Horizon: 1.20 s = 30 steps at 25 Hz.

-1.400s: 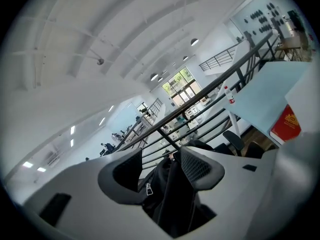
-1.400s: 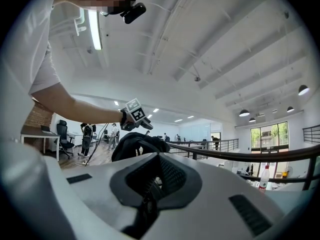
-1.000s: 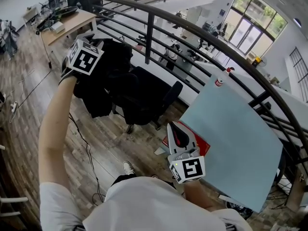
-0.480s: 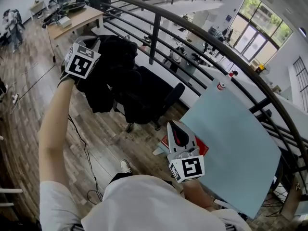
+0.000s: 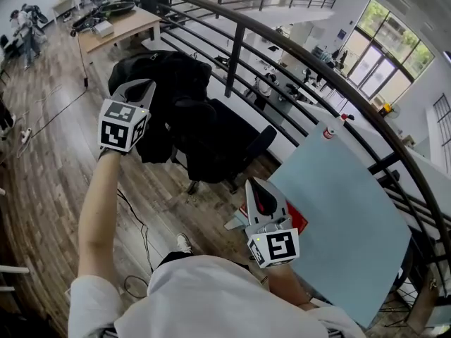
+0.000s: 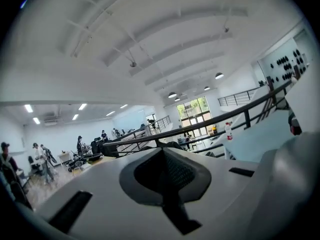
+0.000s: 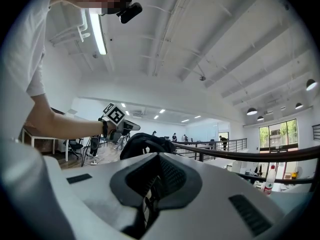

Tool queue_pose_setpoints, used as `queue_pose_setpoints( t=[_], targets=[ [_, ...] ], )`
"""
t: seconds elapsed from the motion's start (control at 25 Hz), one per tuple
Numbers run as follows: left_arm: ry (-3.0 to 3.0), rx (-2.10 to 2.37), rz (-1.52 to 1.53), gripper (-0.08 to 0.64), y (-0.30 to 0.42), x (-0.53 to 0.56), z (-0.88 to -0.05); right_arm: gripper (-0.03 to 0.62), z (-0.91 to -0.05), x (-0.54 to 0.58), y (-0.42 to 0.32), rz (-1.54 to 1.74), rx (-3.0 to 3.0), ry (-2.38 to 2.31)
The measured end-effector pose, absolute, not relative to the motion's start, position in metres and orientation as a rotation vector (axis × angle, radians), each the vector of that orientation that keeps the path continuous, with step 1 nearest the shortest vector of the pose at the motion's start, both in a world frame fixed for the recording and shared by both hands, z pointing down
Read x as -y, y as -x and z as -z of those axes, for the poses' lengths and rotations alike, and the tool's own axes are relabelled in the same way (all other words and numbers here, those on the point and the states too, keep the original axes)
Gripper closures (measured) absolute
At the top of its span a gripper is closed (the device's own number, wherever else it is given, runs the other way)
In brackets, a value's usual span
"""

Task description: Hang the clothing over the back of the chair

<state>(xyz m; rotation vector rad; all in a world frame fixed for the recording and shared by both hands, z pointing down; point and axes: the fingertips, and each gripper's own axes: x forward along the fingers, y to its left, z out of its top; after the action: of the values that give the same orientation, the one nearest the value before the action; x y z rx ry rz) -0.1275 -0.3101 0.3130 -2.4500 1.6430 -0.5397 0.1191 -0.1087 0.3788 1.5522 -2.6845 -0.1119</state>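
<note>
Left claw just clenched empty, off the clothing (right claw clenched too); draped over the chair, job looks done.

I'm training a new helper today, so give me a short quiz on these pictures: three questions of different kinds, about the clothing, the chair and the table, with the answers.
1. True or false: the black clothing lies flat on the wooden floor.
2. What stands at the far corner of the light blue table? A) a mug B) a bottle with a red cap C) a lamp
3. Fill in: the clothing is draped over the back of the black ____.

Key
1. False
2. B
3. chair
</note>
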Motion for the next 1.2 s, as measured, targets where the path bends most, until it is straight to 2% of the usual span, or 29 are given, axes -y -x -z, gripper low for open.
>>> queue_pose_setpoints(
  t=[0.2, 0.8, 1.2],
  targets=[
    [2.476, -1.749, 0.396, 0.537, 0.155, 0.28, -0.32, 0.577, -0.386, 0.114, -0.103, 0.071, 2.719, -1.524],
    [2.485, -1.798, 0.355, 0.537, 0.176, 0.209, -0.358, 0.577, -0.399, 0.134, -0.065, 0.0, 2.752, -1.483],
    [2.431, -1.891, 0.19, 0.537, 0.226, 0.168, -0.345, 0.577, -0.377, 0.148, -0.047, 0.073, 2.748, -1.453]
  ],
)
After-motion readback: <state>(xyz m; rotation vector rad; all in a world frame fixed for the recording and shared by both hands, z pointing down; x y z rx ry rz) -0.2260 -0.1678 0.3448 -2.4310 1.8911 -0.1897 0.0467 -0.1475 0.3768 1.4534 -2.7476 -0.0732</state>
